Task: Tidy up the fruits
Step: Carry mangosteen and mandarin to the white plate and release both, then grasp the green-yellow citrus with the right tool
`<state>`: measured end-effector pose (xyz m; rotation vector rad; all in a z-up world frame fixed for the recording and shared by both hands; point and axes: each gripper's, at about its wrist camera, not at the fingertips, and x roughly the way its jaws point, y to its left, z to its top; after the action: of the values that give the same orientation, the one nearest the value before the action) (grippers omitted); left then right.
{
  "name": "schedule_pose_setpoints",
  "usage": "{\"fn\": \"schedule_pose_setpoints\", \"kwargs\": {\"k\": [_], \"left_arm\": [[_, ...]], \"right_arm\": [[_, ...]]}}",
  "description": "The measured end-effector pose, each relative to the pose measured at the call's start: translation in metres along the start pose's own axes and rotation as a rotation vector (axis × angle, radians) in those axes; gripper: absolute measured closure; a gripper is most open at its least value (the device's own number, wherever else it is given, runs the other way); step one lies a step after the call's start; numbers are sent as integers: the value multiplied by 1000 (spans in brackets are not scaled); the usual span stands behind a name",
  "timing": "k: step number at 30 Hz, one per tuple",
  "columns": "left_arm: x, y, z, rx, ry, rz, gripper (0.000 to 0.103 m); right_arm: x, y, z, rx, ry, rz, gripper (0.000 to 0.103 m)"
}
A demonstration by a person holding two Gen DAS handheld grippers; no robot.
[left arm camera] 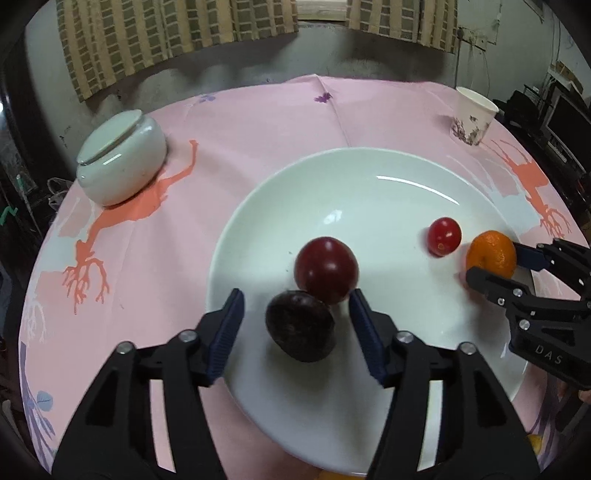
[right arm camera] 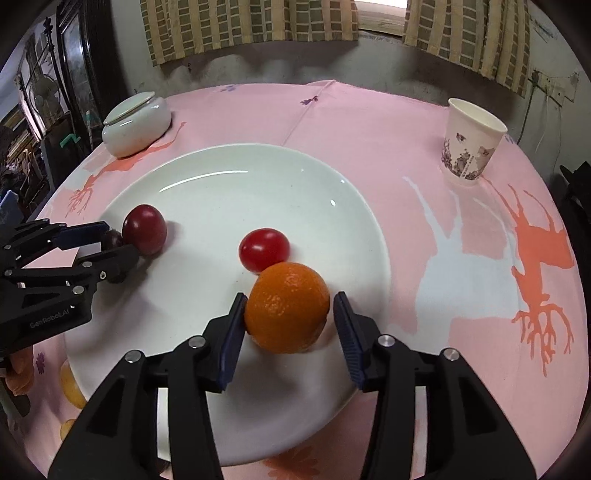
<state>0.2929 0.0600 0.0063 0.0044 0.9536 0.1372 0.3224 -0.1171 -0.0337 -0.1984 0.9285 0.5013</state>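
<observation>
Left wrist view: dark purple fruit [left arm camera: 300, 325] lying on the white plate [left arm camera: 369, 177], near the plate's near-left rim, between the blue pads of the left gripper [left arm camera: 295, 328]. Pads standing apart from it on both sides, a clear gap each way, so nothing pressed. Roughly oval, long axis running from near-right to far-left across the frame. Touching it on the far side, a red plum [left arm camera: 326, 269], egg-shaped. Further right, alone, a small red tomato [left arm camera: 444, 236]. Beyond that, close to the plate's right rim, an orange [left arm camera: 491, 254] between the fingers of the right gripper [left arm camera: 496, 264].

Right wrist view: orange [right arm camera: 287, 306] round, no clear long axis, resting on the plate [right arm camera: 229, 173] toward its near-right edge. Left pad at or almost at its skin, right pad clearly off it with a gap; jaws parted, not clamping. Tomato [right arm camera: 263, 249] just behind the orange, nearly touching. Plum [right arm camera: 144, 229] far to the left, with the left gripper [right arm camera: 114, 251] at it.

Open plate floor across the whole far half, bare and free. Around the plate, pink patterned tablecloth [right arm camera: 369, 122]. White lidded bowl [left arm camera: 122, 162] far left, well apart from the plate. Paper cup [right arm camera: 471, 144] far right, upright, also well apart. Checked curtains [right arm camera: 251, 26] behind the table.
</observation>
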Motion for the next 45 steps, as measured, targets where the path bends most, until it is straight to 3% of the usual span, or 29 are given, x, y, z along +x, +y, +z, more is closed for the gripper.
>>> {"fn": "schedule_pose_setpoints", "kwargs": {"k": [1, 3, 6, 8, 11, 17, 20, 24, 27, 36, 45], "left_arm": [[-5, 2, 0, -7, -15, 15, 30], [-23, 3, -2, -5, -42, -2, 29], [-56, 2, -12, 31, -99, 9, 18], [-78, 2, -22, 45, -122, -3, 17], [-109, 1, -51, 62, -137, -47, 13], [-141, -11, -119, 101, -122, -84, 12], [-147, -13, -147, 97, -112, -68, 10], [-148, -10, -177, 66, -59, -109, 10], [-150, -10, -191, 49, -63, -116, 10], [-138, 0, -204, -15, -47, -118, 10], [-132, 4, -205, -21, -44, -133, 10]], "right_arm": [[-4, 0, -1, 9, -2, -23, 44], [-21, -1, -5, 22, -33, -18, 43], [-57, -4, -14, 37, -79, 0, 43], [-86, -9, -28, 78, -92, 55, 43], [-124, -8, -60, 103, -107, 123, 43], [-166, 6, -129, 101, -111, 124, 41], [-172, 20, -159, 77, -95, 90, 41], [-169, 35, -192, 66, -53, 114, 41], [-166, 49, -205, 38, -36, 123, 41], [-160, 82, -211, -62, -30, 145, 41], [-139, 85, -210, -53, 28, 151, 41]]}}
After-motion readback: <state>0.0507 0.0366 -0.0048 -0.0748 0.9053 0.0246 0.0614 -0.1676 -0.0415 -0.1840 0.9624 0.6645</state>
